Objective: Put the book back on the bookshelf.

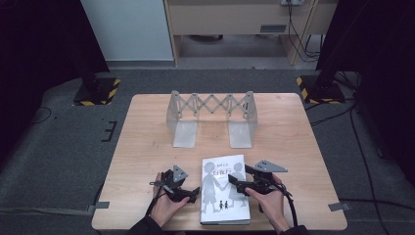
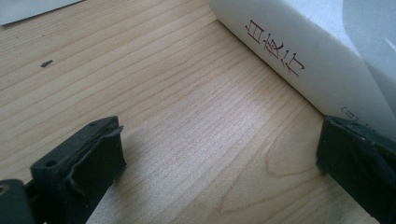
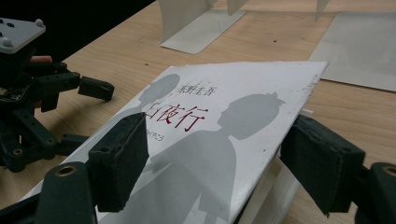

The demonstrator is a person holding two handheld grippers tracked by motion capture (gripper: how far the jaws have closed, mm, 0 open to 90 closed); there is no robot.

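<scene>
Book [image 1: 224,190]: a white paperback with grey silhouette figures and red title characters on the cover lies flat on the wooden table [image 1: 147,147], at the near edge, roughly centred. All positions below are given relative to this book.

Left gripper [image 1: 188,194]: held in the person's left hand [image 1: 165,204], it sits just beside the book's left edge. In the left gripper view the 2 black jaws stand wide apart with bare wood between them; one jaw is at the foot of the book's spine [image 2: 299,60], though contact cannot be confirmed. Nothing is held.

Right gripper [image 1: 236,185]: held in the right hand [image 1: 270,200], it reaches in from the book's right side, with its tips over the cover. In the right gripper view the jaws are spread, one over the cover [image 3: 219,140] and one off the book's right edge. The cover appears lifted along that edge, with pages visible beneath. The jaws are not closed on it.

Folding rack [image 1: 211,117]: a grey metal stand with 2 upright end plates joined by a scissor lattice stands beyond the book, toward the far side of the table, well apart from it. Its 2 flat base plates point toward the book.
</scene>
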